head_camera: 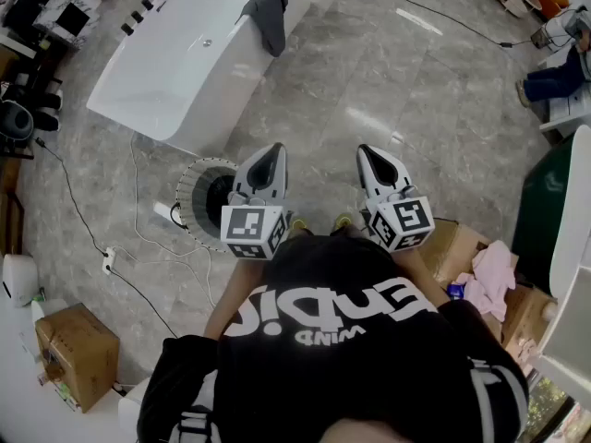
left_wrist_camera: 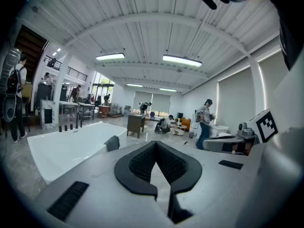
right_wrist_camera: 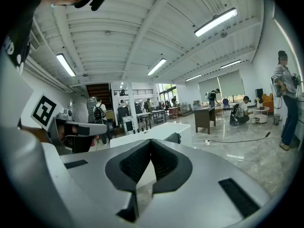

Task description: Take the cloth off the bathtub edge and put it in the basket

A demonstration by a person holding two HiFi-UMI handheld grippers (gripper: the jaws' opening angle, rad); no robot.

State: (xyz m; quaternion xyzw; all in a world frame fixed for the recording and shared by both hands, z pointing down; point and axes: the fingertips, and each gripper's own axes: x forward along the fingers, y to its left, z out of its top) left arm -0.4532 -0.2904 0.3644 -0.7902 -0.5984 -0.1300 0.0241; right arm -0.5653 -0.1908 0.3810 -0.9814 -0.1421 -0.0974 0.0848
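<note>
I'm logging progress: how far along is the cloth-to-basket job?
Done: nothing; the dark cloth hangs over the bathtub edge. In hand: nothing; left gripper and right gripper are shut, empty, well short of it. Left: grasp the cloth, carry it to the wire basket.

The person is holding the left gripper (head_camera: 269, 161) and the right gripper (head_camera: 374, 161) side by side out front, tipping slightly down, jaws closed and empty.
</note>
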